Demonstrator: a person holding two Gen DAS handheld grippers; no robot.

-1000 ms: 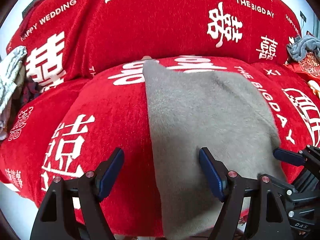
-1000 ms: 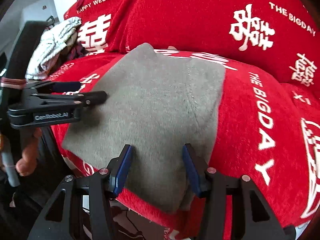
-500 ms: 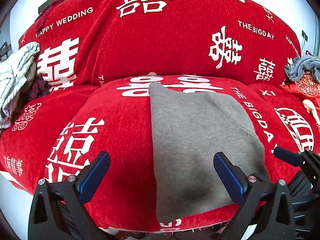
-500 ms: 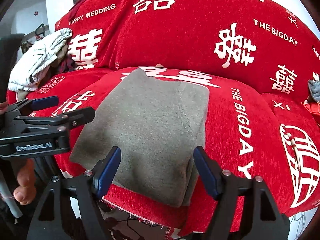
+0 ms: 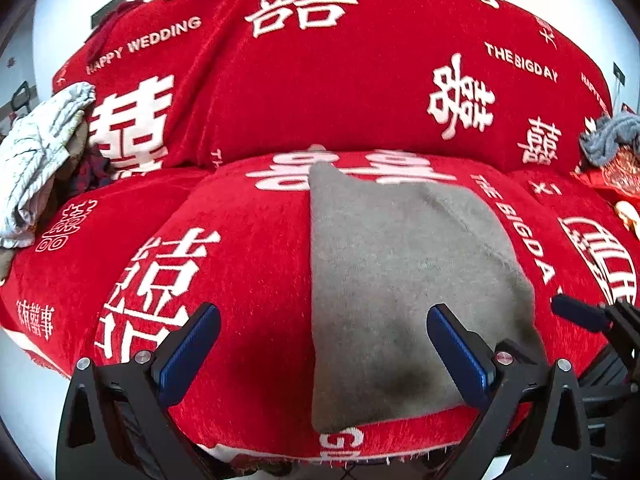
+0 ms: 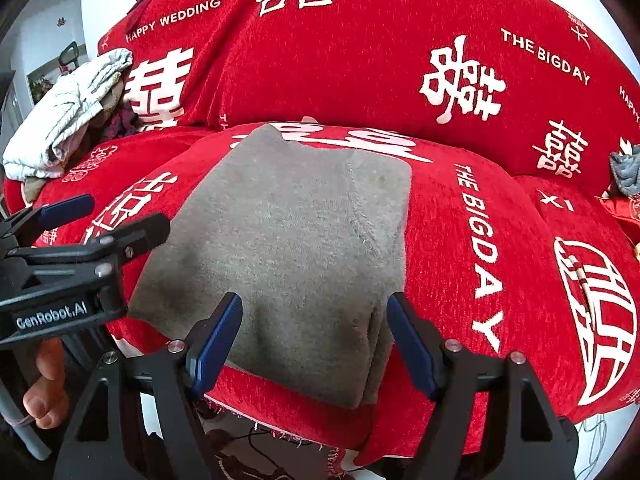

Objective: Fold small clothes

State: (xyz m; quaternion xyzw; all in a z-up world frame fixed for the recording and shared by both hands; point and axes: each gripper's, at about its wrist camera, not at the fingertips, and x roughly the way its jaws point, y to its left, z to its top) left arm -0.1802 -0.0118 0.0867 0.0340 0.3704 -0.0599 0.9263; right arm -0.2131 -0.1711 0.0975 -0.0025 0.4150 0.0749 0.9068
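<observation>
A folded grey fleece garment (image 5: 400, 280) lies flat on the middle seat cushion of a sofa (image 5: 248, 248) draped in a red cover printed with white double-happiness characters and the words "HAPPY WEDDING" and "THE BIGDAY". In the left wrist view the garment fills the centre toward 4 o'clock, its near edge reaching the front lip of the cushion and one corner peaking up at the back. The left gripper (image 5: 320, 352) stands with its blue-padded fingers wide apart and holds nothing; the left finger hangs over bare red cover, the right finger over the garment's near right part, and whether either touches the fabric cannot be told. In the right wrist view the same garment (image 6: 288, 240) lies at centre, with a doubled thickness showing along its right edge toward 5 o'clock. The right gripper (image 6: 314, 344) is likewise spread and empty, its two fingers straddling the garment's near right corner. The left gripper shows here from the side at 9 o'clock, marked "GenRobot.AI", with the person's bare thumb (image 6: 46, 396) beneath it. A crumpled white striped cloth (image 5: 36, 160) sits piled on the sofa at 9 o'clock in the left view, and a blue-grey cloth (image 5: 612, 136) lies at the far right end at 3 o'clock, beside some red items.
</observation>
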